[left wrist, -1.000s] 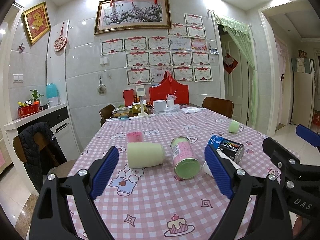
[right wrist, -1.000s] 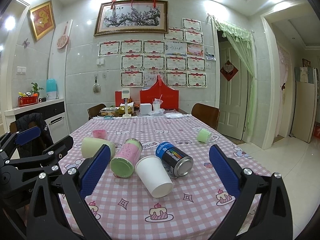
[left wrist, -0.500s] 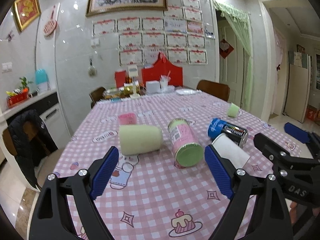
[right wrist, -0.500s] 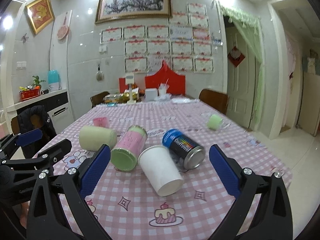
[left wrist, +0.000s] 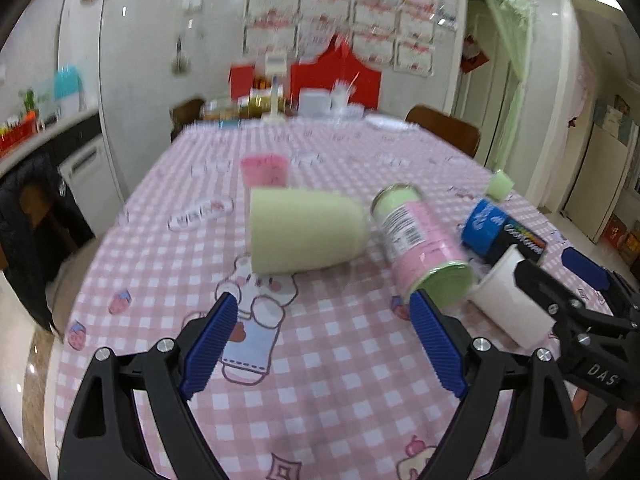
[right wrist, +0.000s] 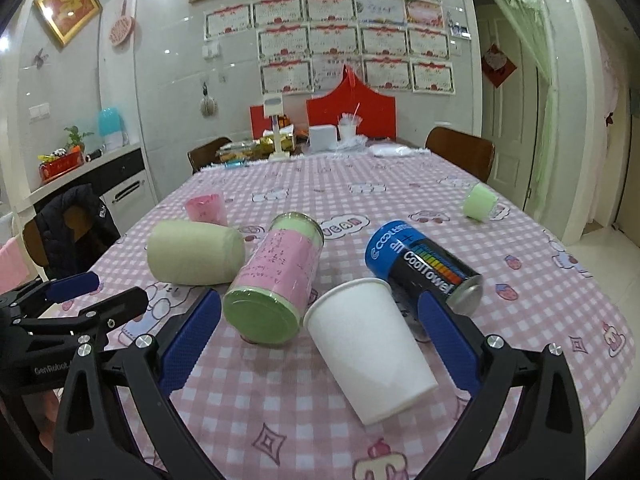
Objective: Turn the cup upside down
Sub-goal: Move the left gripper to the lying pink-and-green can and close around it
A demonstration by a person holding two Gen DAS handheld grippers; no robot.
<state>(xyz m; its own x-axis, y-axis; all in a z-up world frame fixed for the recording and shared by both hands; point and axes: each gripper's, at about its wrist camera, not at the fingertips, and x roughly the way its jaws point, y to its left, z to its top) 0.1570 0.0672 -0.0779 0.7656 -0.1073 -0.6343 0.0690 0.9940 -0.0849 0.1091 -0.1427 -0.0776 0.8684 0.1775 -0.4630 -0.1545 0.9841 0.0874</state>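
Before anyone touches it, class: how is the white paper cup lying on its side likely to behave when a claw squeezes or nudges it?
The white paper cup looks thin-walled and empty, so it is probably light and may crumple under a hard squeeze. Lying on its tapered side, it would likely roll in a curve if nudged. The open right claw sits around it.

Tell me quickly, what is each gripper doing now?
Left gripper: open, holding nothing.
Right gripper: open around the white paper cup, not gripping it.

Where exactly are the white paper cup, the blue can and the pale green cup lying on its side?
white paper cup [right wrist: 370,354]: right wrist view, middle of its side wall.
blue can [right wrist: 424,264]: right wrist view, on the printed label.
pale green cup [left wrist: 306,232]: left wrist view, middle of its side.
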